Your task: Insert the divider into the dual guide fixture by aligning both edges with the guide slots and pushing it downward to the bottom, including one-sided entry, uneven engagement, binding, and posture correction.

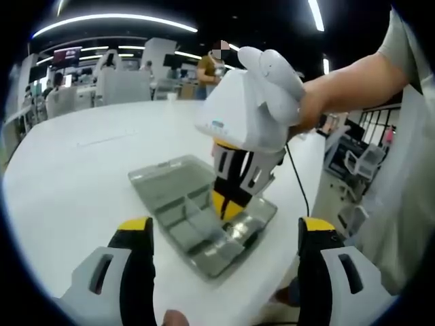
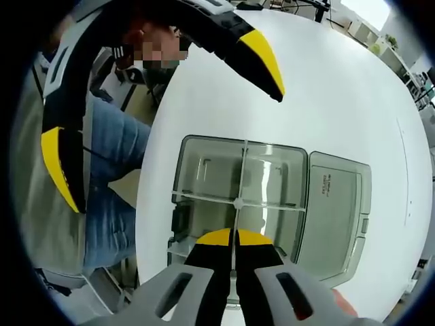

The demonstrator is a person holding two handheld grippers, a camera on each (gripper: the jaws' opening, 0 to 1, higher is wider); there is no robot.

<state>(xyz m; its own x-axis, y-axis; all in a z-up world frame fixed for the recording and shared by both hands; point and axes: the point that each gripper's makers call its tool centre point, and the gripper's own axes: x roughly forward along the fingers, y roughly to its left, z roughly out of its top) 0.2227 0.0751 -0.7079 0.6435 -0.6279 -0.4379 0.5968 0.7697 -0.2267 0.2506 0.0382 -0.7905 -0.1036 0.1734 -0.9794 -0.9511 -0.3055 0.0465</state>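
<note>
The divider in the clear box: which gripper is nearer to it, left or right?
Right. The right gripper is shut on the divider over the clear box; the left gripper hangs open, short of the box.

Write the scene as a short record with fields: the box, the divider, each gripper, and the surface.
box: clear grey plastic box with inner compartments, lid open flat beside it
divider: thin clear divider standing in the box, crossing another partition
right gripper: right gripper shut on the divider's edge, held above the box by a hand
left gripper: left gripper open, near the box, holding nothing
surface: white table
</note>
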